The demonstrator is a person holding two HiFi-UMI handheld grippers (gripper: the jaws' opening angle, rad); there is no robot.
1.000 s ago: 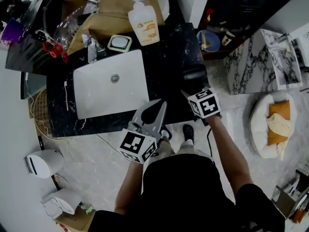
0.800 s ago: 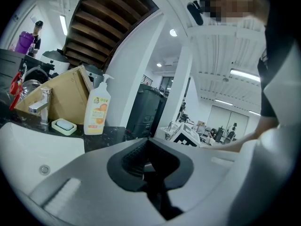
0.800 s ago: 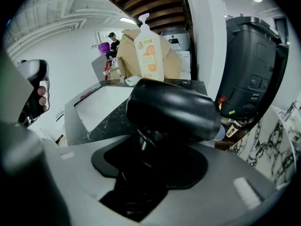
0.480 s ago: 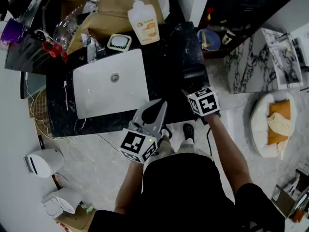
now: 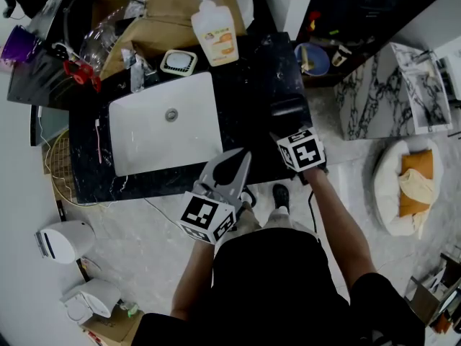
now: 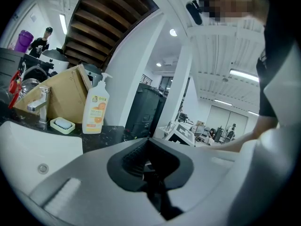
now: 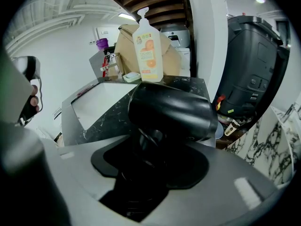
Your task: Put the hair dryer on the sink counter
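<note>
The black hair dryer (image 5: pixel 287 109) hangs over the right part of the black marble sink counter (image 5: pixel 252 78), to the right of the white basin (image 5: pixel 162 125). My right gripper (image 5: pixel 286 129) is shut on its handle from the near side. In the right gripper view the dryer's barrel (image 7: pixel 171 109) lies crosswise just beyond the jaws of that gripper (image 7: pixel 148 147), above the counter. Whether the dryer touches the counter I cannot tell. My left gripper (image 5: pixel 241 156) is shut with nothing in it at the counter's front edge; its left gripper view (image 6: pixel 150 166) shows the jaws closed.
A soap pump bottle (image 5: pixel 214 31), a soap dish (image 5: pixel 178 63), a faucet (image 5: pixel 137 74) and a cardboard box (image 5: pixel 173 6) line the counter's back. A blue bowl (image 5: pixel 310 60) sits on a shelf to the right. A white cushion bed (image 5: pixel 407 186) and white appliances (image 5: pixel 65 242) stand on the floor.
My right gripper has edged slightly forward toward the counter with the hair dryer in it. The left gripper has barely moved.
</note>
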